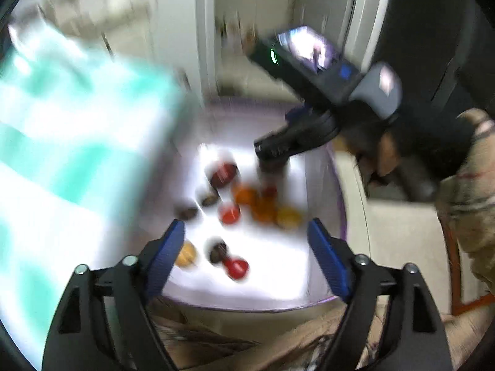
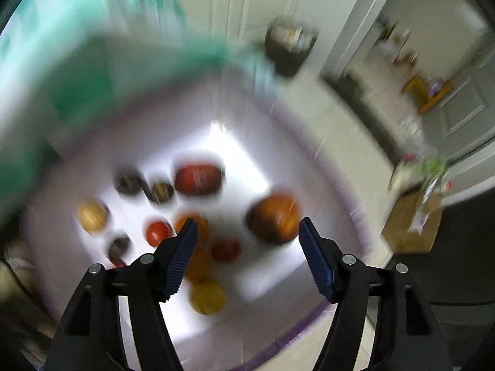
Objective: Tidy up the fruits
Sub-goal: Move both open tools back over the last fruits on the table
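Motion blur smears both views. Several fruits lie loose on a white table (image 1: 272, 278): a dark red apple (image 1: 223, 174), an orange (image 1: 244, 194), a tomato (image 1: 230, 213), a yellow fruit (image 1: 289, 216) and brown kiwis (image 1: 210, 199). My left gripper (image 1: 246, 225) hangs above them, open, with nothing between its blue pads. In the right wrist view my right gripper (image 2: 248, 224) is open too and holds nothing. It hovers over a big orange fruit (image 2: 273, 218), the red apple (image 2: 198, 179), a tomato (image 2: 157, 232) and a yellow fruit (image 2: 207, 296).
A green-and-white patterned mass (image 1: 62, 123) borders the table on the left. The right tool's black housing (image 1: 309, 130) and a patterned sleeve (image 1: 470, 185) fill the right of the left wrist view. On the floor beyond stand a dark bin (image 2: 290, 49) and a cardboard box (image 2: 411, 225).
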Available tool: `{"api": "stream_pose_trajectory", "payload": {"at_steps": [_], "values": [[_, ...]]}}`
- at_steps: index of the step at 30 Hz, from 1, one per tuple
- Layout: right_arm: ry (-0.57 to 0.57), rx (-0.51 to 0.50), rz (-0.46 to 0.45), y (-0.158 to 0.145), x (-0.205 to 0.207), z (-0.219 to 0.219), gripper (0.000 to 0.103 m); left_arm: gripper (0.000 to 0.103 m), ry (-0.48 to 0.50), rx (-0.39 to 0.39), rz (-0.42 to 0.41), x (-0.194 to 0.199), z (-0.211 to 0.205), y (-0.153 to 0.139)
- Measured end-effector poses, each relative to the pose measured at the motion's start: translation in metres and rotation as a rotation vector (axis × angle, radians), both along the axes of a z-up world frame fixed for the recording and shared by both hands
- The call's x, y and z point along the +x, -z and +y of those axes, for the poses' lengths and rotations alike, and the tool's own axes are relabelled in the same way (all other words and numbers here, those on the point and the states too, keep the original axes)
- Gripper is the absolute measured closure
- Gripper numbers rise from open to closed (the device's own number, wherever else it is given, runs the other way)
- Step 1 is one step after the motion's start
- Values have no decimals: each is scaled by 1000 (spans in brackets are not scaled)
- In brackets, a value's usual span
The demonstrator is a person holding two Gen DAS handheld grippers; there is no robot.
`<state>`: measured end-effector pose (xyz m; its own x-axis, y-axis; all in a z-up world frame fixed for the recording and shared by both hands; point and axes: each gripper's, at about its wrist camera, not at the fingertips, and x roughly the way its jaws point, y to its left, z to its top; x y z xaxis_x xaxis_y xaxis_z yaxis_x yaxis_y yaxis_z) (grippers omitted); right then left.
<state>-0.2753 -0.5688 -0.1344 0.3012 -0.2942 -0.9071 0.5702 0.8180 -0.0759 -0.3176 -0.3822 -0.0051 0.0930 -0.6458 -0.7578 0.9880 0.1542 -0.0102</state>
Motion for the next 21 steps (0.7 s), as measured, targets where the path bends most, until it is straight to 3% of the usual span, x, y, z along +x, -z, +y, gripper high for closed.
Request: {"api": "stream_pose_trajectory", "payload": {"at_steps": [1,3,4,5,8,11,14,18,20,21], "values": [[-8,-38,-65,-26,1,9,23,11,-48,-100,-62,8,25,-29],[-59,-128,-243,-89,6,35,16,1,-194,-249,-155,38,75,-70],[-101,-166,-333,-118,9,53,16,1,-280,-286,-195,59,99,-82],[-142,-192,-406,-139,15,70,16,1,-343,-295,-220,73,113,-86],[-268,-199,-574,-179,47,129,16,1,-710,-256,-335,154,186,-91],[-447,-85,-554,-181,122,196,16,1,-1002,-197,-352,224,264,-86],[-612,-18,-515,-172,185,274,16,1,-1240,-193,-313,272,343,-84],[-774,27,-453,-154,254,373,16,2,-1505,-314,-182,293,440,-74],[-836,20,-425,-148,284,420,16,2,-1618,-377,-37,295,481,-68],[-885,-5,-407,-145,308,450,17,2,-1639,-408,-7,294,485,-69]]}}
